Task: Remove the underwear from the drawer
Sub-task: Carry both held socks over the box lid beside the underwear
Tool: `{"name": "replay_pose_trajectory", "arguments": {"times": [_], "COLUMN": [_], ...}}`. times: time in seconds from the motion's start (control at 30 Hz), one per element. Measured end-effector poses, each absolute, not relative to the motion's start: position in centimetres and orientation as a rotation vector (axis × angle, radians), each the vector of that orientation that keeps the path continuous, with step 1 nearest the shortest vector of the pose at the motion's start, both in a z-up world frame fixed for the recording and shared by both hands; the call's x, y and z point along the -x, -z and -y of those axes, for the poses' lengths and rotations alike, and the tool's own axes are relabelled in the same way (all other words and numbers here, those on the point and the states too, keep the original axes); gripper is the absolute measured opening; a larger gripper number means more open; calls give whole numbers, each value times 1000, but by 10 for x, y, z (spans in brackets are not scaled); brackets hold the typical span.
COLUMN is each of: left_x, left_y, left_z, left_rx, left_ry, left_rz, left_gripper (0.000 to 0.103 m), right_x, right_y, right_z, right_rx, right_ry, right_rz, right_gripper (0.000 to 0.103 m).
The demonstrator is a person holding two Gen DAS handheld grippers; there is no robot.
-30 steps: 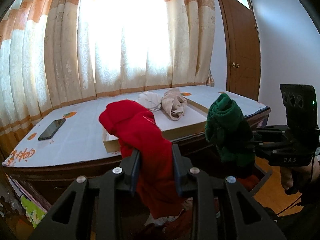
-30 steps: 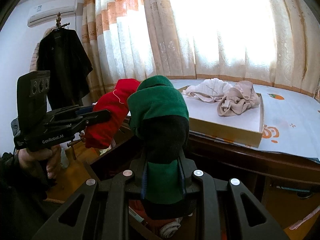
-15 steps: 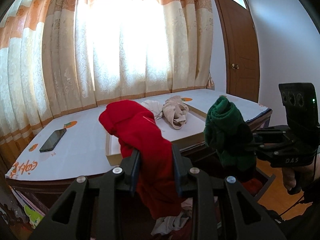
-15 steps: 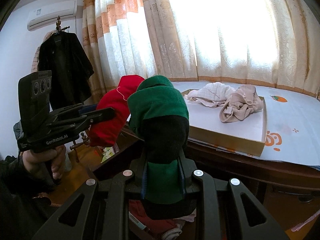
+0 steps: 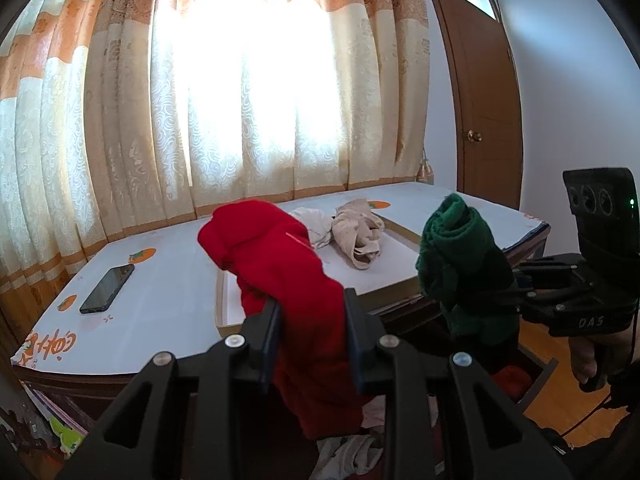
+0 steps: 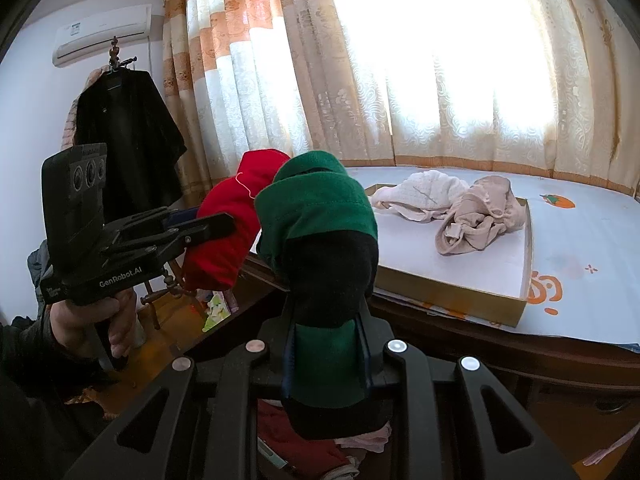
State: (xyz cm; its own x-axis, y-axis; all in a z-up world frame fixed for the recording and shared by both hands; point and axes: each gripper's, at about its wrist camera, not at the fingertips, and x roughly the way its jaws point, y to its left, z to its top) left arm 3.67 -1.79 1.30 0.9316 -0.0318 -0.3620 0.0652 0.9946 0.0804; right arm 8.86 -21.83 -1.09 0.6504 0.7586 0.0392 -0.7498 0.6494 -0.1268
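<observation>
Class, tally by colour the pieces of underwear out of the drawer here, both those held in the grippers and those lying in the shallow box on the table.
Red: 1
Green and black: 1
White: 1
Beige: 1
Total: 4

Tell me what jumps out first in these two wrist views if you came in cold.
Two bright garments held up in front of the table: the red underwear clamped in the left hand-held gripper, and beside it the green underwear with a black band, clamped in the right hand-held gripper. Behind them, a shallow box on the table holds two pale crumpled garments, under sunlit curtains.
</observation>
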Motion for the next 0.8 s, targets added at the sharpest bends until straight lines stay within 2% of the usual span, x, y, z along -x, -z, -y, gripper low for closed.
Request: {"name": "replay_pose_trajectory", "arguments": {"times": [0.8], "left_x": [-68], "left_y": [-33], "left_z": [7], "left_rx": [-132], "left_ry": [47], "left_rz": [-364], "left_gripper": [27], "right_x": [-103], "right_y": [-26], "right_z": [217], "right_rx": [104], "right_ry": [-861], "right_rz": [88], "right_gripper": [27]}}
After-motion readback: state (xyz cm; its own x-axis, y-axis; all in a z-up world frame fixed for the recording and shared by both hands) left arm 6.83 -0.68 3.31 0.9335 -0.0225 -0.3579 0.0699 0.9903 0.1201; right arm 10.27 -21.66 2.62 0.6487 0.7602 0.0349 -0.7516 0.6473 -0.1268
